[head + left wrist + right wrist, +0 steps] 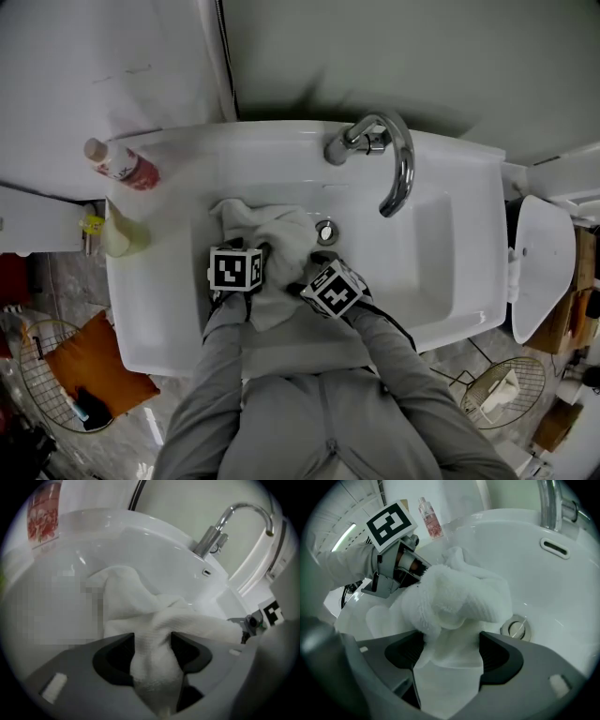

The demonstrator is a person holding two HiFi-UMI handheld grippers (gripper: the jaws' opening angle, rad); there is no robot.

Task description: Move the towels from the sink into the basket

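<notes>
A white towel lies bunched in the white sink, left of the drain. Both grippers are down in the basin at the towel's near edge. My left gripper has a fold of towel pinched between its pads, and the fold narrows where they meet it. My right gripper stands wide, with a thick wad of towel filling the gap between its jaws. The right gripper view also takes in the left gripper, close on the left.
The chrome faucet arches over the basin's back. A pink bottle and a pale bottle stand on the left rim. A wire basket with an orange item sits on the floor at lower left, another wire basket at lower right.
</notes>
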